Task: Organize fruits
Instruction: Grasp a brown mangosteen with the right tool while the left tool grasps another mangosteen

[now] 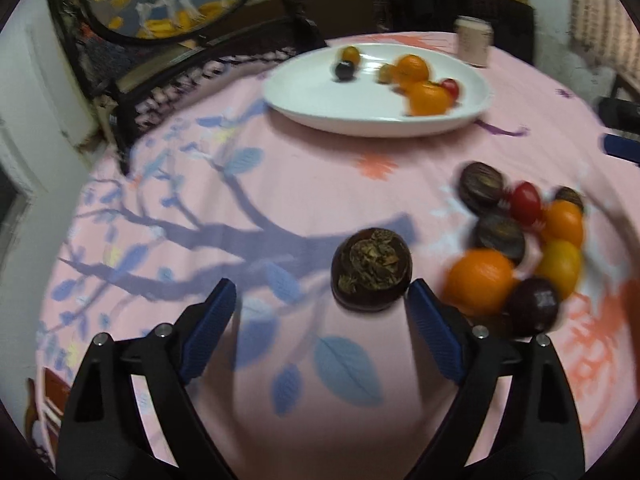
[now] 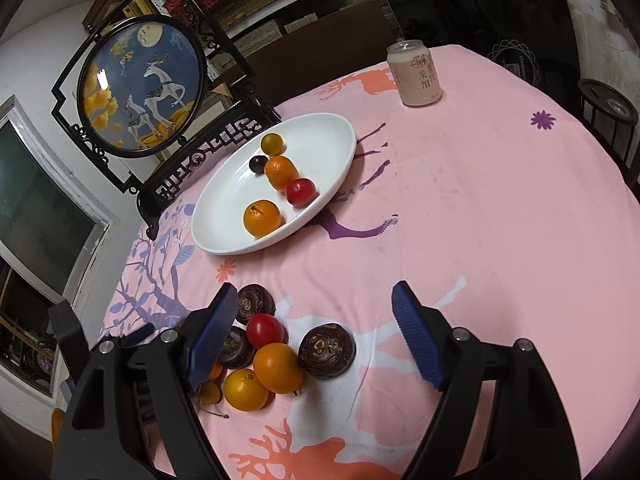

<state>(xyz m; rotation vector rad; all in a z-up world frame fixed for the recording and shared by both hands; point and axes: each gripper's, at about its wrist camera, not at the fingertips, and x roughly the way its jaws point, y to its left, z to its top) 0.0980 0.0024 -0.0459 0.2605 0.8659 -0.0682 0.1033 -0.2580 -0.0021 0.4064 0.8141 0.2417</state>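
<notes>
A white oval plate (image 1: 320,112) (image 2: 332,136) holds two oranges, a red tomato, a dark fruit and a small yellow-green fruit. A pile of loose fruit (image 1: 520,240) (image 2: 276,356) lies on the pink cloth: dark brown round fruits, oranges, a red tomato. One dark brown fruit (image 1: 371,270) lies apart from the pile, just ahead of my left gripper (image 1: 320,300), close to its right finger. The left gripper is open and empty. My right gripper (image 2: 312,308) is open and empty, above the pile, with a dark fruit (image 2: 327,350) between its fingers' lines.
A pink drink can (image 2: 414,74) (image 1: 474,42) stands at the table's far side. A black-framed round deer screen (image 2: 140,88) stands behind the plate at the table's left edge. Dark chairs stand beyond the table.
</notes>
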